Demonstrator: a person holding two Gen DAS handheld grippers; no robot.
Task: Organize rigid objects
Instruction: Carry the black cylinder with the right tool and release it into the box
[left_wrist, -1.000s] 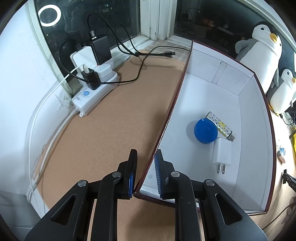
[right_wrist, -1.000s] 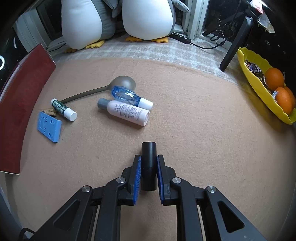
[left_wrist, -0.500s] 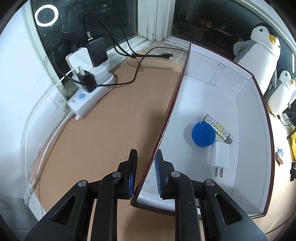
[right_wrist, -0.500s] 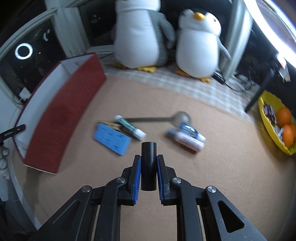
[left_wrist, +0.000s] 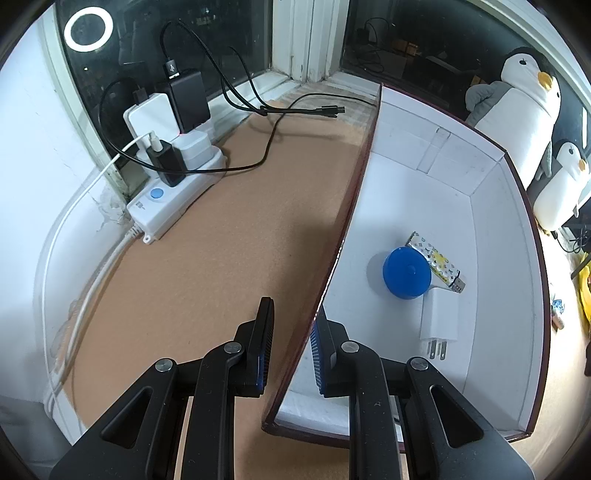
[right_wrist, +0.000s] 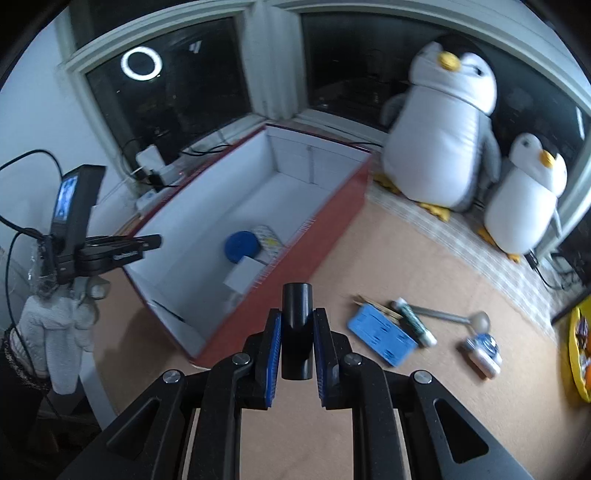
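Right gripper (right_wrist: 297, 341), clamped on short black plastic cylinder (right_wrist: 296, 325), now swung up from scattered items toward red white-lined cardboard box (right_wrist: 334, 206); drop-in likely next. Left gripper (left_wrist: 291, 350) pinching box wall.

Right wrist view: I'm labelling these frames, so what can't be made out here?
- Loose items on the mat: motion blur, labels unreadable.
- White charger in the box: partly behind the near wall.
- Black tube: sides covered by the fingers.
- Yellow tray: cut by the right edge.
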